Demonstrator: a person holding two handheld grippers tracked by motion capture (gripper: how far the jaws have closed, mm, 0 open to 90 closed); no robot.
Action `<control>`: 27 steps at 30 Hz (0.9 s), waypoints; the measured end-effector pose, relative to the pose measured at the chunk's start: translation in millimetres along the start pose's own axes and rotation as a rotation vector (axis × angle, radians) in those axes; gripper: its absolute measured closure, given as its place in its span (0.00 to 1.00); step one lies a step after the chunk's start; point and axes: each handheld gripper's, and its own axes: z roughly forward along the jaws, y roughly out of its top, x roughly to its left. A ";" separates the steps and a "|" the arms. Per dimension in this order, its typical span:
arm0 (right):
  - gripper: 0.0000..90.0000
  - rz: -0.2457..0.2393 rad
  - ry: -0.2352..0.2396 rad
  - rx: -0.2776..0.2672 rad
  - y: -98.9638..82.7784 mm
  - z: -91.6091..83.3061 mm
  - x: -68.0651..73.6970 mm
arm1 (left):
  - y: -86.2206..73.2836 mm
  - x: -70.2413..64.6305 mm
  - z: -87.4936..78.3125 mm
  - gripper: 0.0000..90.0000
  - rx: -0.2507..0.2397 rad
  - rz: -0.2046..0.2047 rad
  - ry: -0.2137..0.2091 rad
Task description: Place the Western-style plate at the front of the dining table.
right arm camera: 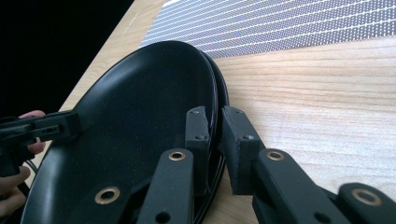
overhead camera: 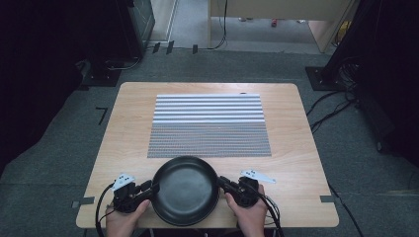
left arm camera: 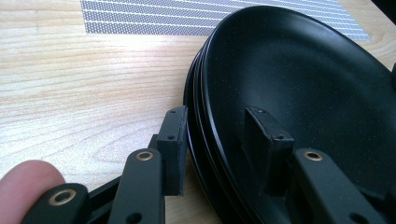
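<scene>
A stack of black plates (overhead camera: 185, 190) sits at the front middle of the wooden table (overhead camera: 129, 123); several rims show one under another in the left gripper view (left arm camera: 299, 79). My left gripper (overhead camera: 152, 188) is shut on the stack's left rim, with one pad (left arm camera: 173, 140) outside and the other (left arm camera: 264, 140) inside the top plate. My right gripper (overhead camera: 222, 181) is shut on the right rim of the plates (right arm camera: 140, 107), its pads (right arm camera: 197, 130) pressed to either side. Across the plate, the left gripper (right arm camera: 46, 128) shows on the far rim.
A striped grey-and-white mat (overhead camera: 209, 126) lies flat just behind the plates, in the middle of the table. Bare wood lies to the left and right of it. The table's front edge (overhead camera: 207, 224) runs just beneath the hands. Cables (overhead camera: 326, 111) cross the floor at the right.
</scene>
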 end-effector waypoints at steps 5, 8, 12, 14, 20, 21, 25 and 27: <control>0.94 0.022 0.012 0.006 -0.4 0.7 0.1 | -0.4 3.6 0.7 0.66 0.012 -0.037 -0.026; 0.95 0.039 0.012 -0.003 -0.7 1.7 0.2 | -0.6 3.8 0.9 0.66 0.012 -0.042 -0.027; 0.96 0.057 0.002 -0.020 -1.4 4.7 2.3 | -0.4 3.7 1.2 0.66 0.012 -0.045 -0.026; 0.96 0.064 -0.001 -0.023 -1.5 6.1 3.7 | -0.5 4.3 1.3 0.66 0.007 -0.051 -0.031; 0.96 0.079 -0.001 -0.019 -0.3 8.2 4.1 | 0.6 5.7 -0.8 0.68 0.001 -0.045 -0.035; 0.96 0.082 0.002 -0.013 -0.5 8.8 4.6 | 1.0 5.3 -1.6 0.68 -0.004 -0.044 -0.033; 0.94 0.111 0.029 0.024 -4.9 15.3 6.0 | 2.4 3.1 -4.3 0.73 -0.011 -0.030 -0.024; 0.94 0.112 0.027 0.024 -5.0 15.5 6.7 | 2.4 3.8 -4.8 0.73 -0.007 -0.031 -0.030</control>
